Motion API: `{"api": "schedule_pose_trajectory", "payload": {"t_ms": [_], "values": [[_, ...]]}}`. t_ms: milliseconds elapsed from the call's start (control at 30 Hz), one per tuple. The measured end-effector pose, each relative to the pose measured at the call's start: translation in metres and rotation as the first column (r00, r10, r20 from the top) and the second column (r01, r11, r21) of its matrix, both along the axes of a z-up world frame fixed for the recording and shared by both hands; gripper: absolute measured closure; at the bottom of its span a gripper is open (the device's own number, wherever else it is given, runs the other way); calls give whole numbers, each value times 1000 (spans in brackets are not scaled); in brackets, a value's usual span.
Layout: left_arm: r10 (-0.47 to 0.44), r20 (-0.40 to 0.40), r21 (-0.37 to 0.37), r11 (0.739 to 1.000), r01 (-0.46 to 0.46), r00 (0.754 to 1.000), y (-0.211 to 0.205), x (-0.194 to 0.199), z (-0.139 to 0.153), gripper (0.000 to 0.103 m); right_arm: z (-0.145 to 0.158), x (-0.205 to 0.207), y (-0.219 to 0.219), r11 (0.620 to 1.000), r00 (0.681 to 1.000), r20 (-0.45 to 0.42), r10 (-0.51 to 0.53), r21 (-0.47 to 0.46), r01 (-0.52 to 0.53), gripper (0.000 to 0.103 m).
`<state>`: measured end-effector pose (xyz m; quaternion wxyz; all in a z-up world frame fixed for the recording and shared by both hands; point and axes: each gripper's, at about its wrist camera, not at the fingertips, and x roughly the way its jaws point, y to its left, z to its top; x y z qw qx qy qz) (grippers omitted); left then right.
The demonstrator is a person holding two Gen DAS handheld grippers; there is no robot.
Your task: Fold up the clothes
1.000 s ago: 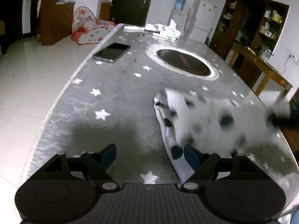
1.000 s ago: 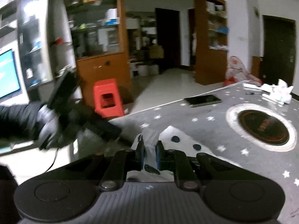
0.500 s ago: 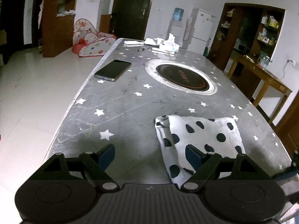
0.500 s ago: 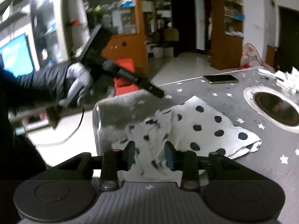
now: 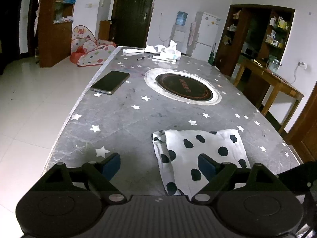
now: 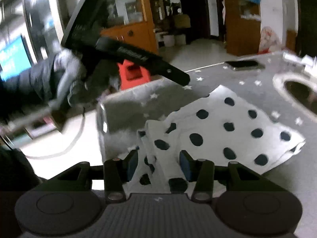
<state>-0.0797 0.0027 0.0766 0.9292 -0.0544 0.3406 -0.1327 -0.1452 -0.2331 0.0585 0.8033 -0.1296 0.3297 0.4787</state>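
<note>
A white cloth with black dots (image 5: pixel 208 144) lies folded on the grey star-patterned table (image 5: pixel 122 119), near its front end. My left gripper (image 5: pixel 158 163) hovers over the cloth's left edge. Its jaws are opening wide, nothing is held, and its right finger is above the fabric. In the right wrist view the cloth (image 6: pixel 227 123) spreads ahead, and its near rumpled edge runs between the fingers of my right gripper (image 6: pixel 158 159). Those jaws are opening and the pads stand off the fabric. A gloved hand (image 6: pixel 65 73) holds the left gripper (image 6: pixel 183 79) beyond the cloth.
A dark phone (image 5: pixel 110 82) lies near the table's left edge. A round inset hob (image 5: pixel 183 87) sits mid-table, with tissues and papers (image 5: pixel 164 52) at the far end. A red stool (image 6: pixel 134 73) stands on the floor off the table's corner. A wooden side table (image 5: pixel 273 79) is at the right.
My right gripper was shut on the raised cloth and has let it go. The cloth dropped and now lies flat and still. The left gripper's jaws widened slightly.
</note>
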Motion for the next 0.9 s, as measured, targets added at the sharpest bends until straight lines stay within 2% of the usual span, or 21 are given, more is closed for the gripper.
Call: {"api": "schedule_pose_trajectory", "payload": {"t_ms": [100, 233, 367, 467, 633, 733, 833, 900], "values": [[5, -10, -1, 1000, -5, 1000, 0, -1, -2, 15, 2, -15, 11, 997, 993, 113, 22, -71, -14, 57], [15, -14, -5, 1000, -15, 1000, 1, -4, -3, 15, -2, -19, 27, 991, 983, 179, 36, -135, -11, 60], [20, -8, -3, 1000, -20, 1000, 4, -9, -1, 15, -7, -20, 39, 986, 978, 205, 38, -169, -3, 84], [24, -1, -5, 1000, -24, 1000, 7, -12, 1, 15, -5, -21, 40, 987, 978, 207, 25, -163, 9, 92], [23, 30, -14, 1000, -23, 999, 10, -15, 11, 14, 21, -22, 23, 996, 981, 192, 15, -92, 3, 94], [18, 44, -17, 1000, -17, 999, 9, -15, 14, 13, 33, -34, 17, 994, 974, 218, 55, -101, -34, 94], [0, 31, -27, 1000, 0, 1000, 2, -14, 11, 13, 22, -39, 21, 991, 980, 175, 95, -114, -76, 93], [-22, 21, -29, 999, 23, 1000, -5, -15, 9, 13, 11, -42, 26, 987, 982, 154, 112, -130, -93, 89]]}}
